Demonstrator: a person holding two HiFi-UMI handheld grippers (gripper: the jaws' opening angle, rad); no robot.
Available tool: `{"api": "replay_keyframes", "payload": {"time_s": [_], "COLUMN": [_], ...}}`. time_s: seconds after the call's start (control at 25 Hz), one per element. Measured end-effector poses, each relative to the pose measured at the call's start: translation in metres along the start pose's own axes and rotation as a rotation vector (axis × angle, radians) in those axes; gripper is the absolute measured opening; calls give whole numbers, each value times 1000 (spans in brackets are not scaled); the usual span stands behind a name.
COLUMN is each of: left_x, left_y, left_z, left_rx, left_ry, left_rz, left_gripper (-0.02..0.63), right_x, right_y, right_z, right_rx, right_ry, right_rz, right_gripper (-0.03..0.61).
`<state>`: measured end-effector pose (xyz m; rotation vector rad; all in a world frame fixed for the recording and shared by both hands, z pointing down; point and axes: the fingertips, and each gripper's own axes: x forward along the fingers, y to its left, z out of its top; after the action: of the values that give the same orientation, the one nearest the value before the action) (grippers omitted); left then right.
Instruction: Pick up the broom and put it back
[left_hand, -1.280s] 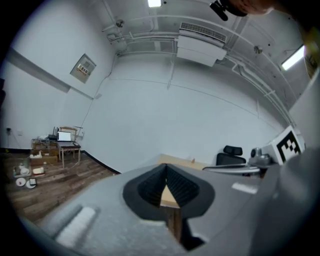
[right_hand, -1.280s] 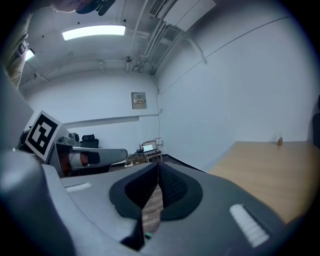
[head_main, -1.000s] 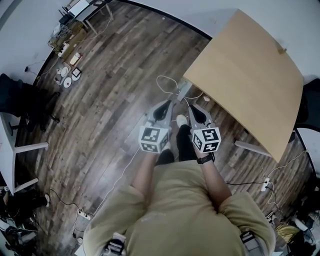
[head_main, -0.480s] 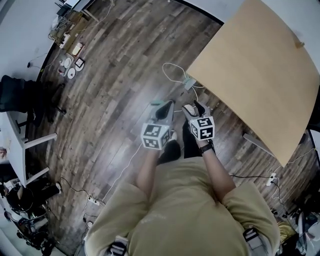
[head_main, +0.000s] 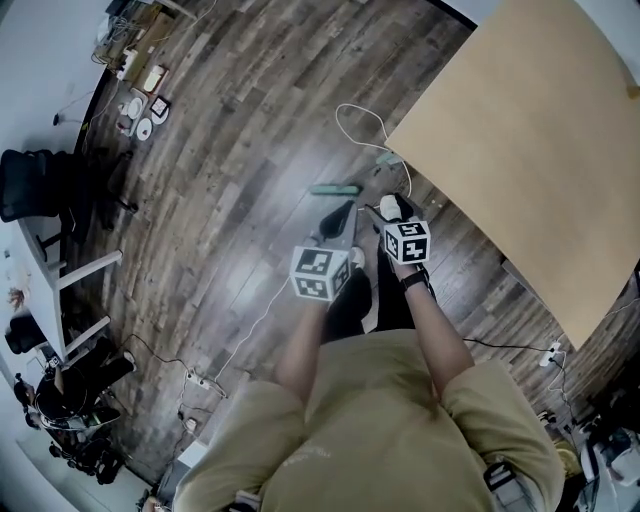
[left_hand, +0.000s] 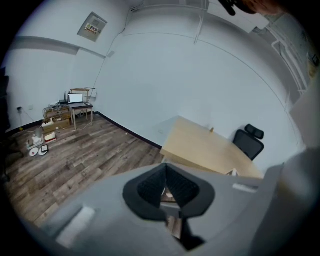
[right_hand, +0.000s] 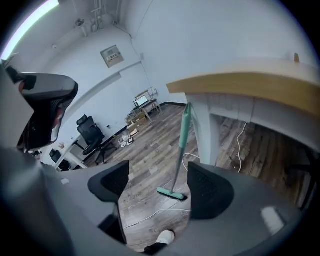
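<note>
A teal broom (right_hand: 182, 145) stands on the wood floor, its head (head_main: 335, 188) down and its handle leaning up against the light wooden table (head_main: 520, 150). In the right gripper view it shows some way beyond my right gripper (right_hand: 159, 185), whose jaws have just been opening and stand open with nothing between them. In the head view my right gripper (head_main: 393, 213) hangs just right of the broom head. My left gripper (head_main: 336, 222) is beside it, lower left of the head. In its own view the left gripper (left_hand: 166, 189) is shut, pads together, holding nothing.
A white cable (head_main: 358, 122) loops across the floor by the table leg (right_hand: 214, 131). A black office chair (head_main: 35, 185) and a white desk (head_main: 55, 285) stand at the left. A power strip (head_main: 198, 381) lies near my feet, and a shoe (right_hand: 162, 237) shows below the right jaws.
Both grippers have sunk toward the floor. The right jaws have gone from shut to wide open. The broom head has come into plain sight ahead of them.
</note>
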<state>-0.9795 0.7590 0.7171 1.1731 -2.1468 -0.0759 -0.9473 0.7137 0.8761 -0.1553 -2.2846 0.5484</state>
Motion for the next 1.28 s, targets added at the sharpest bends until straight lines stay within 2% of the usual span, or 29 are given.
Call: {"api": "replay_keyframes", "payload": {"time_s": [0.12,0.24,0.4,0.56,0.84,1.0,1.12,1.28], "left_x": [18,32,50,65,68,63,55,37], "left_y": [20,33,46,68,89,89,90,86], "left_z": [-5,-17,-25,-40,-55,-55,-53,-48], "left_rx": [-18,39,86,47,-18,-32,-35,-37], "left_ry": [6,28,43,47,56,52,44,24], "left_rz": [35,88,110,121,135,134,128,126], "left_gripper": [1,2,2,1,1,0,2,1], "right_x": [32,58,93,122,158,162,160,146], "right_y": [-14,-26,-44,-62,-82,-80,-73,-52], "right_z": [-4,-13,-5,4,16,16,11,-1], "right_rx": [21,67,142,210,192,137,127,98], "right_ry": [24,18,-62,-133,-105,-57,-38,-7], "right_rz": [0,2,-3,-29,-65,-52,-54,-50], "right_gripper": [371,371,367,328,249,126,89,87]}}
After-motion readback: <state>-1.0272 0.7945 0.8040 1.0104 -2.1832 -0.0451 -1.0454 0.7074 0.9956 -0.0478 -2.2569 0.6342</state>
